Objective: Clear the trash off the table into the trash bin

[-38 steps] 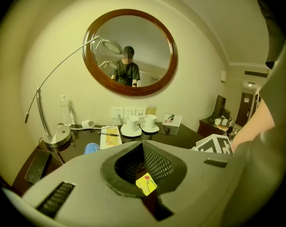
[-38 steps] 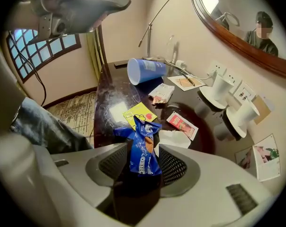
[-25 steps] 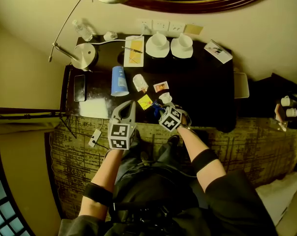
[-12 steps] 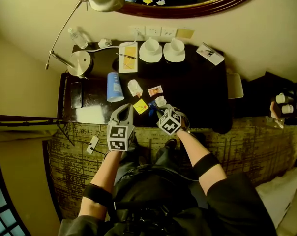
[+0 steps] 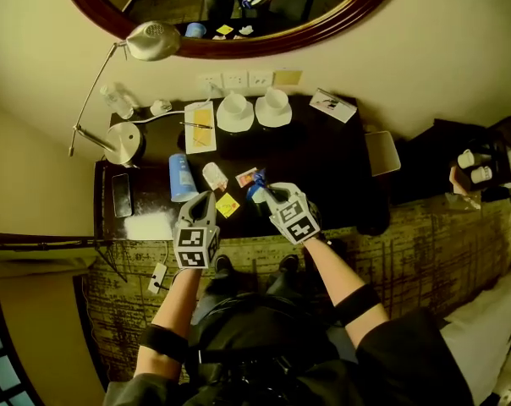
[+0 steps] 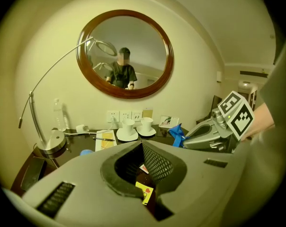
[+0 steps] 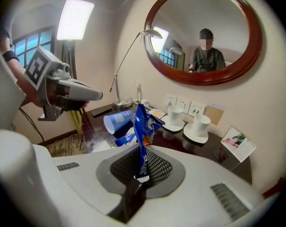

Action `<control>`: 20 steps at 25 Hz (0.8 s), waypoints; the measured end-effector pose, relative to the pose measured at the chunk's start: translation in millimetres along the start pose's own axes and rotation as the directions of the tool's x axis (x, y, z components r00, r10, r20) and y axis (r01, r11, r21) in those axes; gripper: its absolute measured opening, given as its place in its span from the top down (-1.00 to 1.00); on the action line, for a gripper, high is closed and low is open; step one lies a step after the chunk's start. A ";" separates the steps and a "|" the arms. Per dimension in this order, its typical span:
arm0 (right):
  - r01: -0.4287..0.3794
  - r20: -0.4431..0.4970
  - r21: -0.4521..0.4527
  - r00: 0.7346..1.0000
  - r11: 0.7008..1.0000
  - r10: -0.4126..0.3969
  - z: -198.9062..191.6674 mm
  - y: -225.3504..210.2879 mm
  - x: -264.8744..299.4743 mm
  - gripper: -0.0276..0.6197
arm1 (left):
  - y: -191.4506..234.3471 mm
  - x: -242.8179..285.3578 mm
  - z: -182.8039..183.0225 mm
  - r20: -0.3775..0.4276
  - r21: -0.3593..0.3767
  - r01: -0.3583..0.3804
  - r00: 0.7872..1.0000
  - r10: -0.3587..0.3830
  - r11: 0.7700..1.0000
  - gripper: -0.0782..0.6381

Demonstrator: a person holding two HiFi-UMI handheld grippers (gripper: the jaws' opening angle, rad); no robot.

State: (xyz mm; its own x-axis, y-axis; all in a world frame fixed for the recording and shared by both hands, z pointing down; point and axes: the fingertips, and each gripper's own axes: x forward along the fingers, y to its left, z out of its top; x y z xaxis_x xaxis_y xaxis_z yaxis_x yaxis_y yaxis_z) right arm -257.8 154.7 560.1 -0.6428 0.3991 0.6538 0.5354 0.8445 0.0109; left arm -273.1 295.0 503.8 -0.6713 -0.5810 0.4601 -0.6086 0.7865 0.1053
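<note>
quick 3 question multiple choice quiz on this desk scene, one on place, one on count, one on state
1. Where is the lamp base? A: at the table's left end. B: at its right end. C: on the floor.
2. How many white cups stand on the table? A: one. B: two. C: four.
3. The right gripper is: A: open and empty. B: shut on the blue wrapper. C: shut on a yellow note.

Answers:
1 A, the head view shows it at the left end.
2 B, two stand side by side near the wall.
3 B, its fingers have just been closing and pinch the wrapper.
</note>
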 end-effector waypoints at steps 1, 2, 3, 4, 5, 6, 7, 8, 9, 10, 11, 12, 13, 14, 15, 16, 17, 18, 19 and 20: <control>0.013 0.036 0.021 0.999 1.000 -0.014 7.3 -4.3 -8.3 0.80 | -1.4 1.0 2.8 0.005 0.004 0.003 1.000 -0.003 1.000 0.77; 0.026 0.071 0.044 0.997 0.999 -0.029 14.0 -8.3 -16.4 0.80 | -2.6 1.7 5.6 0.010 0.011 0.005 1.000 -0.005 1.000 0.77; 0.038 0.103 0.071 0.994 0.997 -0.045 19.3 -12.2 -24.4 0.80 | -3.9 2.2 8.4 0.016 0.019 0.006 1.000 -0.006 1.000 0.77; 0.050 0.131 0.099 0.989 0.994 -0.063 23.4 -15.8 -32.5 0.80 | -5.5 2.4 10.9 0.022 0.025 0.007 1.000 -0.008 1.000 0.77; 0.063 0.158 0.126 0.984 0.990 -0.082 26.6 -19.2 -40.9 0.80 | -7.4 2.5 13.1 0.028 0.026 0.009 1.000 -0.010 1.000 0.77; 0.074 0.185 0.153 0.977 0.985 -0.102 29.2 -22.1 -49.1 0.80 | -9.5 2.5 15.2 0.033 0.025 0.012 0.999 -0.013 1.000 0.77; 0.084 0.208 0.178 0.971 0.980 -0.121 31.2 -24.5 -56.7 0.80 | -11.6 2.7 17.2 0.038 0.023 0.014 0.999 -0.015 1.000 0.77; 0.093 0.228 0.198 0.964 0.976 -0.138 32.6 -26.5 -63.2 0.80 | -13.7 3.3 19.2 0.042 0.025 0.017 0.999 -0.018 1.000 0.77; 0.102 0.243 0.211 0.958 0.972 -0.153 33.8 -28.2 -68.3 0.80 | -15.8 4.6 21.2 0.046 0.028 0.020 0.999 -0.021 0.999 0.77; 0.110 0.252 0.219 0.953 0.969 -0.165 34.4 -29.8 -72.2 0.80 | -18.1 6.5 23.1 0.048 0.032 0.025 0.999 -0.026 0.999 0.77; 0.119 0.256 0.225 0.950 0.967 -0.177 33.9 -31.1 -75.2 0.80 | -20.8 8.6 24.9 0.050 0.037 0.031 0.998 -0.033 0.999 0.77; 0.129 0.257 0.231 0.948 0.964 -0.189 32.6 -32.6 -78.4 0.80 | -24.4 11.0 26.9 0.051 0.043 0.041 0.998 -0.043 0.998 0.77; 0.142 0.258 0.236 0.944 0.961 -0.203 31.1 -34.7 -82.2 0.80 | -29.1 13.4 28.9 0.052 0.049 0.053 0.997 -0.055 0.997 0.77; 0.157 0.259 0.243 0.940 0.957 -0.220 29.3 -37.4 -86.9 0.80 | -34.8 15.9 30.8 0.052 0.057 0.067 0.996 -0.070 0.996 0.77; 0.173 0.259 0.253 0.936 0.952 -0.238 26.4 -40.6 -92.1 0.80 | -41.4 18.7 32.5 0.050 0.066 0.082 0.995 -0.086 0.994 0.77; 0.186 0.257 0.266 0.932 0.946 -0.256 21.9 -44.0 -97.6 0.80 | -48.7 22.0 33.9 0.047 0.075 0.099 0.994 -0.103 0.992 0.77; 0.200 0.253 0.282 0.928 0.939 -0.273 16.3 -48.0 -103.7 0.80 | -57.1 26.0 35.3 0.044 0.086 0.117 0.992 -0.121 0.989 0.77; 0.215 0.248 0.296 0.923 0.931 -0.292 10.1 -52.8 -111.1 0.80 | -66.8 30.6 36.9 0.042 0.097 0.137 0.989 -0.142 0.986 0.77; 0.233 0.244 0.309 0.917 0.922 -0.314 3.4 -58.4 -119.8 0.80 | -78.1 35.7 38.8 0.039 0.108 0.160 0.986 -0.165 0.981 0.77; 0.254 0.240 0.323 0.910 0.912 -0.339 -4.1 -64.6 -129.8 0.80 | -91.1 41.1 41.0 0.035 0.121 0.185 0.981 -0.190 0.975 0.77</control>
State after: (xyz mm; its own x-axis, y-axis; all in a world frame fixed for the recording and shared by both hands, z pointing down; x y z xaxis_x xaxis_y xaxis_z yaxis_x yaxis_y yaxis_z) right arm -206.8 46.9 477.6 -0.8974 0.1627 0.4101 0.1477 0.9867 -0.0684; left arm -262.6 190.9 476.9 -0.5577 -0.7272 0.4002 -0.7690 0.6341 0.0807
